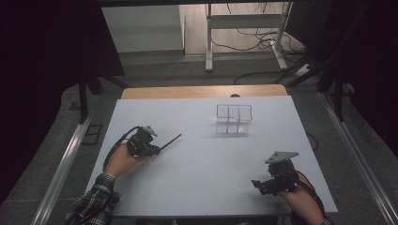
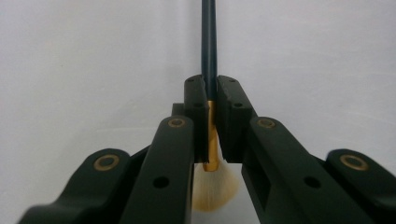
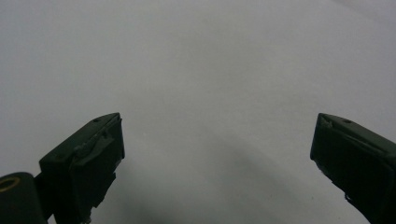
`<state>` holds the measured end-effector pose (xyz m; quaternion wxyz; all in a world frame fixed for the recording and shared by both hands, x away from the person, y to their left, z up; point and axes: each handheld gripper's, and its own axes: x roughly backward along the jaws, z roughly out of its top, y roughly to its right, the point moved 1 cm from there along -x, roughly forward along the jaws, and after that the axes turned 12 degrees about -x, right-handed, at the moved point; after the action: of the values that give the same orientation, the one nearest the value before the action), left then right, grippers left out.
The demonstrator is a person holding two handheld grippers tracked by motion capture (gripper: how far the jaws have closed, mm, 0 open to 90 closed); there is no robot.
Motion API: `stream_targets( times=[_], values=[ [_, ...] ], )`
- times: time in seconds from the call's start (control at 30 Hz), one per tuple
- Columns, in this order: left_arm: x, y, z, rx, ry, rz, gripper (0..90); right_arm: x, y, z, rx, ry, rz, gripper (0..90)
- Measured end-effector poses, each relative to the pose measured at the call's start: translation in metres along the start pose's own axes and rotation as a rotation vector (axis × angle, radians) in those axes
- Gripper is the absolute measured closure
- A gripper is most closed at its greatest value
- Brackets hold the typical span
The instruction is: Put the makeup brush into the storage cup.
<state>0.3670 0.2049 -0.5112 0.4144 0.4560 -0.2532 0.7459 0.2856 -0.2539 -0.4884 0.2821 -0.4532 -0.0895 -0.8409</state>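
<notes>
the right gripper (image 1: pixel 257 183) rests nearest on the white table (image 1: pixel 197 168), its fingers (image 3: pixel 88 158) spread wide with nothing between them. farther left, the left gripper (image 1: pixel 157 151) has its fingers clamped on the makeup brush (image 2: pixel 208 56) at the gold ferrule, handle pointing away. picking up looks done; carrying it to the clear organizer (image 1: pixel 233 119) beyond likely remains.
</notes>
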Motion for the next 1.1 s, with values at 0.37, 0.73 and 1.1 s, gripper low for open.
stream_targets(
  times=[0.37,0.73,1.1],
  values=[
    [0.012,0.016,-0.003,-0.028,0.053,0.000,83.8,0.001,0.001,0.000,-0.002,0.007,0.006,2.7],
    [0.020,0.032,-0.002,-0.060,0.090,0.011,83.8,0.001,0.001,0.000,0.000,0.006,0.008,2.6],
    [0.026,0.048,-0.001,-0.085,0.131,0.017,83.7,0.000,0.000,0.000,-0.002,0.002,0.010,2.7]
  ],
)
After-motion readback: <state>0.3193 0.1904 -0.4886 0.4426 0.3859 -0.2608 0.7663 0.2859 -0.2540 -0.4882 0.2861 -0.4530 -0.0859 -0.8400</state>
